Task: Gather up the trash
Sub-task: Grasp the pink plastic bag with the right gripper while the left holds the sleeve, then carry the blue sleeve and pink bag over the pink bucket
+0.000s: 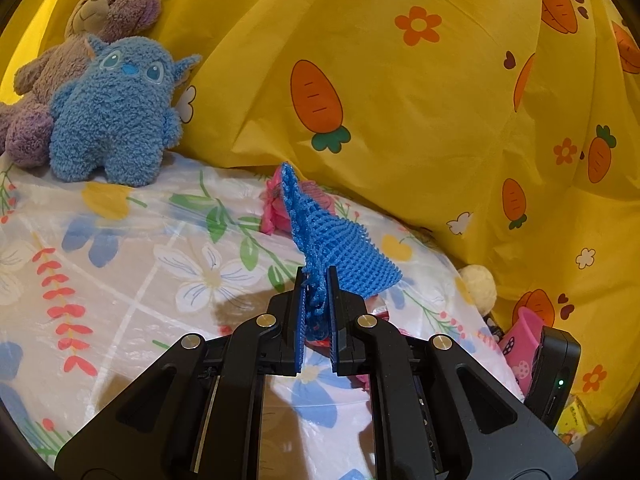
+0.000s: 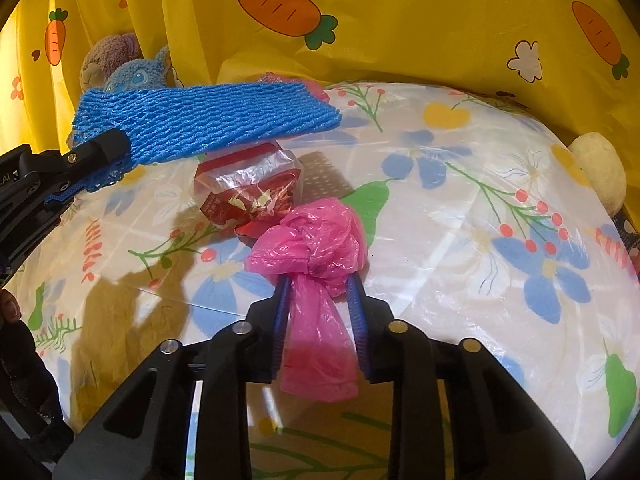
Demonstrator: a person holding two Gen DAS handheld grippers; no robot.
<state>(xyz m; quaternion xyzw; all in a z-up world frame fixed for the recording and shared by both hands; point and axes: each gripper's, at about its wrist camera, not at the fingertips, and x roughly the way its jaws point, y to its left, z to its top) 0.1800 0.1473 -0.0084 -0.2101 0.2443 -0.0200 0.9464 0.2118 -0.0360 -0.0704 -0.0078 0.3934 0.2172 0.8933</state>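
Observation:
My left gripper (image 1: 316,276) is shut on a blue foam net (image 1: 340,256), which sticks up and to the right from its pads. In the right wrist view the same net (image 2: 208,116) hangs level above the floral sheet, held by the left gripper (image 2: 100,148) at the left edge. My right gripper (image 2: 318,280) is shut on a knotted pink plastic bag (image 2: 316,240); the knot bulges past the fingertips and the tail lies between the pads. A red wrapper in clear plastic (image 2: 248,188) lies just beyond the bag, under the net. Another pink scrap (image 1: 274,212) shows behind the net.
A blue plush toy (image 1: 116,112) and a brown bear (image 1: 100,12) sit at the far left. Yellow carrot-print cloth (image 1: 400,80) rises behind the plastic-covered floral sheet (image 2: 480,200). A cream plush ball (image 2: 600,172) rests at the right edge.

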